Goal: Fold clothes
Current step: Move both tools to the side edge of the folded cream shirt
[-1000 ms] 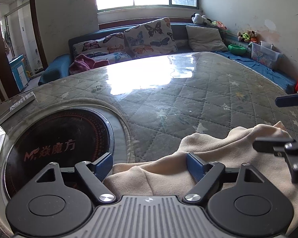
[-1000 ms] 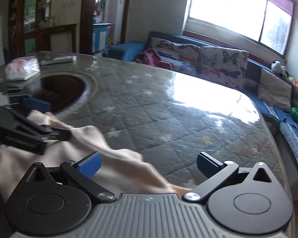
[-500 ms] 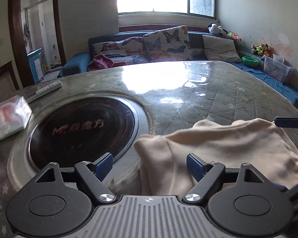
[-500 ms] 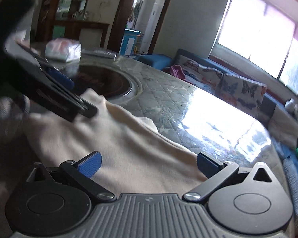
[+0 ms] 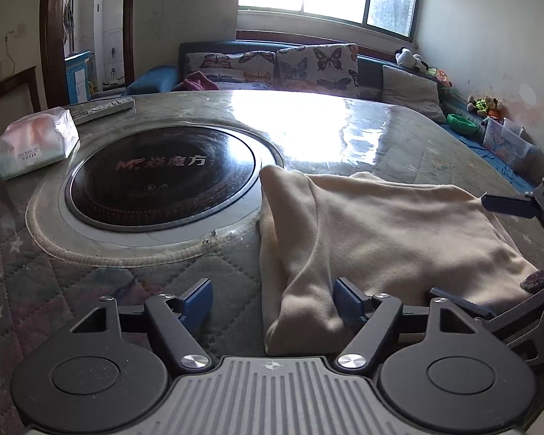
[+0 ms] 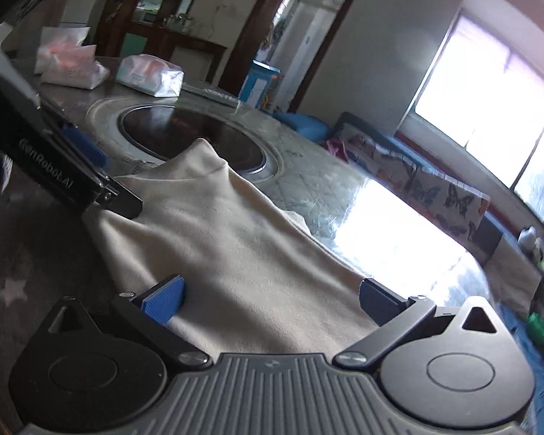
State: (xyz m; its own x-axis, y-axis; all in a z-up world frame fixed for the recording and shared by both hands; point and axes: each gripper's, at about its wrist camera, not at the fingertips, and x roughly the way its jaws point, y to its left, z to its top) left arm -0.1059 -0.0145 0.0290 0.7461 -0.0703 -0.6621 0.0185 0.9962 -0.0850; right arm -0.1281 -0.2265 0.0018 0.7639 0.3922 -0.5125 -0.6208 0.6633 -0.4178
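Sitting under a bright window, with a butterfly-cushion sofa (image 5: 272,67) running along the far wall. Looking across a quilted, star-patterned table (image 5: 399,137) covered in glossy clear film, a round dark cooktop (image 5: 161,181) set into its middle. Lying flat on the table just beside the cooktop, a cream garment (image 5: 380,232) folded over on itself, one corner reaching up close to the cooktop's metal rim. Hovering low at the garment's near edge, the left tool (image 5: 273,301) spread wide, one blue pad over the cloth and the other over bare quilting, gripping nothing. Coming in at the garment's other side, the right tool (image 6: 270,295) also spread wide, cream cloth filling the gap between its fingers, nothing pinched. Showing in the right wrist view as a dark body at the left of the frame, the left tool's blue fingertips (image 6: 85,143) seeming to touch the garment's edge, though too dim and blurred to tell for certain. Resting on the table beyond the cooktop: a soft tissue pack (image 5: 36,141), a remote control (image 5: 103,108) behind it, and a second tissue pack (image 6: 70,63) farther off.
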